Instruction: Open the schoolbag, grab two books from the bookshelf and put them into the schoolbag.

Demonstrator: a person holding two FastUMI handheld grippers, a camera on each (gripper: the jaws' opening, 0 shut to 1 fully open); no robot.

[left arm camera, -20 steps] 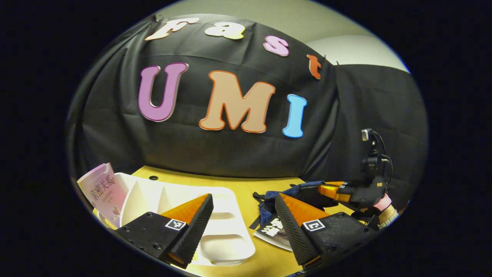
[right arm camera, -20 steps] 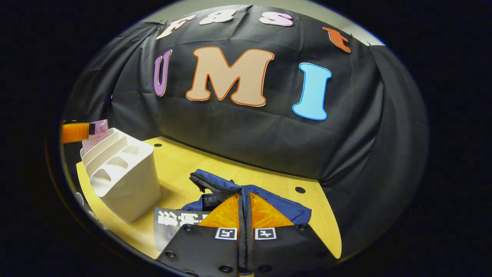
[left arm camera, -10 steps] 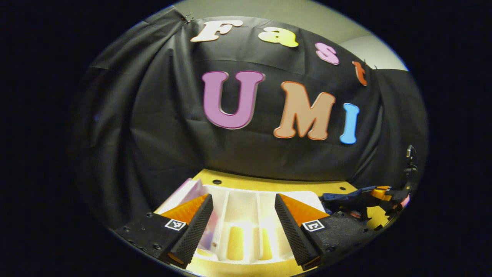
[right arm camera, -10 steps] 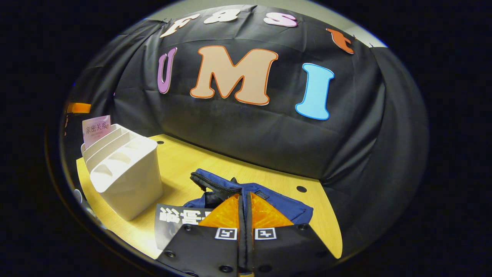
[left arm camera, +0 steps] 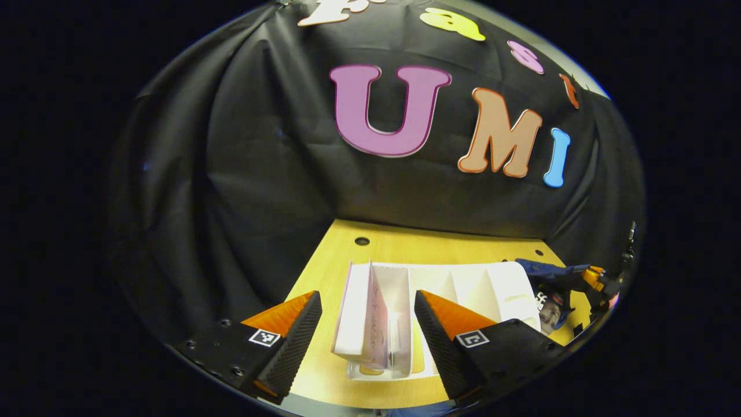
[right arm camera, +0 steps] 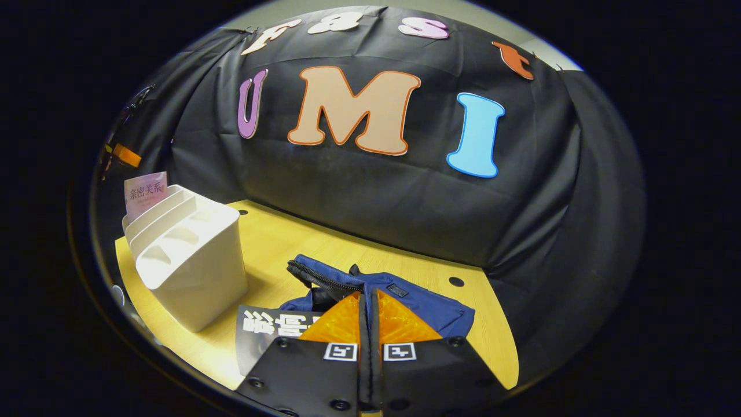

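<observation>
A pink-and-white book (left arm camera: 362, 318) stands upright in the end slot of the white bookshelf (left arm camera: 469, 284). My left gripper (left arm camera: 366, 296) is open, one finger on each side of the book and apart from it. The blue schoolbag (right arm camera: 405, 301) lies unzipped on the wooden table. My right gripper (right arm camera: 366, 313) is shut on the bag's upper edge. A dark book with white lettering (right arm camera: 269, 327) lies at the bag's mouth, half under my right gripper. In the right gripper view the pink book (right arm camera: 145, 191) rises from the bookshelf (right arm camera: 191, 272) at the left.
The wooden table (right arm camera: 289, 243) has small round holes and ends at the black cloth wall behind. The bookshelf's other slots (left arm camera: 492, 281) hold nothing. The schoolbag (left arm camera: 544, 267) and the right gripper (left arm camera: 596, 279) show far right in the left gripper view.
My left gripper has swung left, away from the schoolbag, across the bookshelf to the pink book, which now stands between its open fingers. My right gripper has stayed shut at the bag.
</observation>
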